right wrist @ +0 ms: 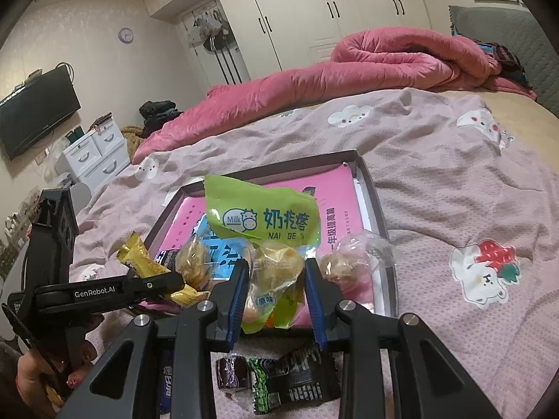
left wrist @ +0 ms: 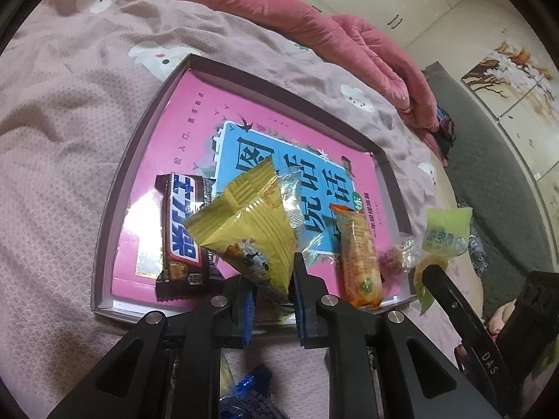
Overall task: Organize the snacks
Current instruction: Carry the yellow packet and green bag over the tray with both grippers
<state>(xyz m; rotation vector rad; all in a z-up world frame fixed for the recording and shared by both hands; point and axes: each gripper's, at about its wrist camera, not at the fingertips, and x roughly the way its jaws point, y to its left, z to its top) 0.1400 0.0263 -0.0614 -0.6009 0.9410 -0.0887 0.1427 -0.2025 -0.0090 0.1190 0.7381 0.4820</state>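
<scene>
While both grippers are loaded, I'd drop one at a time imo. Left gripper (left wrist: 270, 300) is clamped on the yellow snack packet (left wrist: 248, 227), hanging over the near edge of the shallow box tray (left wrist: 104, 244) on the bed. Right gripper (right wrist: 276, 296) is pinching the green milk-snack bag (right wrist: 262, 223) by its lower half, just above the tray's near right corner. Snickers bar (left wrist: 183, 234) sits at the near left, orange wafer pack (left wrist: 360, 255) near right, w/ a clear-wrapped candy (left wrist: 398, 255) beside it. I'd lower the yellow one into the gap btwn Snickers and wafer, flat, then let go. More wrapped snacks (right wrist: 279, 373) lie on the bedsheet (right wrist: 454, 192) in front, not in the tray.
</scene>
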